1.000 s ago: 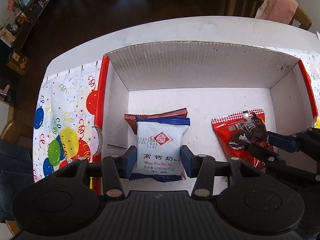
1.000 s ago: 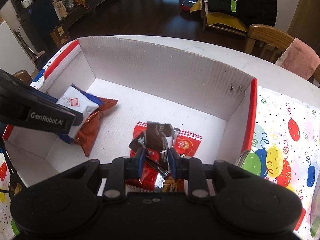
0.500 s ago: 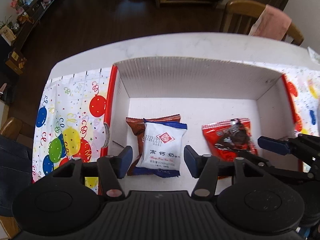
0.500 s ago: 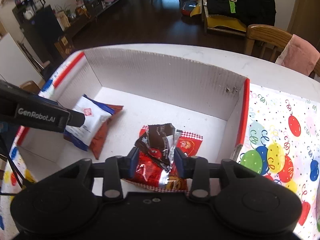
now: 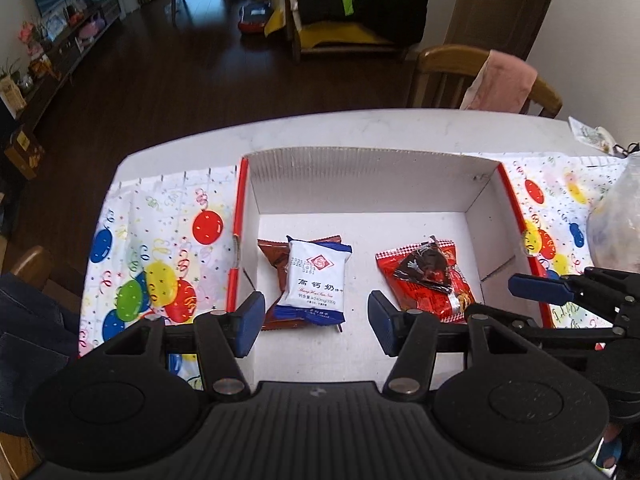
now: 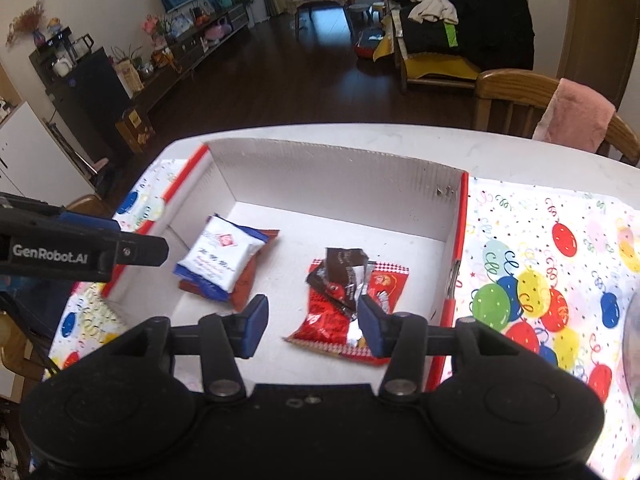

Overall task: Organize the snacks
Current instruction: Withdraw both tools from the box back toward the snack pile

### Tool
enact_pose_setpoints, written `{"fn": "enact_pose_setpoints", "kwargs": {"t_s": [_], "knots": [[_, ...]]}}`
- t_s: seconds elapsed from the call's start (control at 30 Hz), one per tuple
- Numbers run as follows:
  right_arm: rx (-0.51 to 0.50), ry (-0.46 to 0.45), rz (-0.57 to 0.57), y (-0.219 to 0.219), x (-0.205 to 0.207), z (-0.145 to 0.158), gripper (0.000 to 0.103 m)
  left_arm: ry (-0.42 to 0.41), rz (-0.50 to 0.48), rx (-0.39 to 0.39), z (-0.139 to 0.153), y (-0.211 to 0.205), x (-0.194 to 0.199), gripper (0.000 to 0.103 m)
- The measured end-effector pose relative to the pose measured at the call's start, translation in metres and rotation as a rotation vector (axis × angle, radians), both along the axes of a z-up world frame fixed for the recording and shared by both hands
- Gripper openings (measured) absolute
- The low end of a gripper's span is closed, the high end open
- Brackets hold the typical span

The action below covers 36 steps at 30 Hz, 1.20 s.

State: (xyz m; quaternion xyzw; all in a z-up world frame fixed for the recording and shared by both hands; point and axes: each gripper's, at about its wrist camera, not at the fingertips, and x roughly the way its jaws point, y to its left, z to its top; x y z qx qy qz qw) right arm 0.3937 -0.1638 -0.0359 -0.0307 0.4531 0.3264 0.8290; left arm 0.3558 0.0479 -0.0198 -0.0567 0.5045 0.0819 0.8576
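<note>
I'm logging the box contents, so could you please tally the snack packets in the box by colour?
White and blue packet: 1
Reddish-brown packet, under the white one: 1
Red packet: 1
Dark brown packet, on the red one: 1
Total in the box: 4
</note>
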Motion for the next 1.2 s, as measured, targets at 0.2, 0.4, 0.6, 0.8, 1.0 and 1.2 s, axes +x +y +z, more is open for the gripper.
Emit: {"fn": "enact_pose_setpoints", "kwargs": {"t_s": [0.2,0.4,0.6,0.8,1.0,1.2], "knots": [[0.035,-0.029,-0.022,-0.004,-0.036,0.025,0.059,-0.059,-0.032,0.009,0.016,0.004,-0.037,0.056],[0.057,-0.053,-0.056,-0.004,-0.069,0.039,0.070,-0.097,-0.056,0.003,0.029,0.009,-0.077,0.060],[0.078,-0.070,-0.088,0.000,-0.101,0.047,0.081,-0.133,-0.074,-0.019,0.037,0.021,-0.112,0.061],[0.083,-0.103,-0.078,0.006,-0.134,0.052,0.089,-0.177,-0.080,-0.037,0.039,0.031,-0.147,0.069],[0.072,-0.114,-0.069,0.012,-0.162,0.046,0.095,-0.195,-0.091,-0.049,0.028,0.037,-0.182,0.072],[0.043,-0.117,-0.073,0.013,-0.189,0.024,0.103,-0.226,-0.079,-0.050,0.012,0.049,-0.214,0.076]]}}
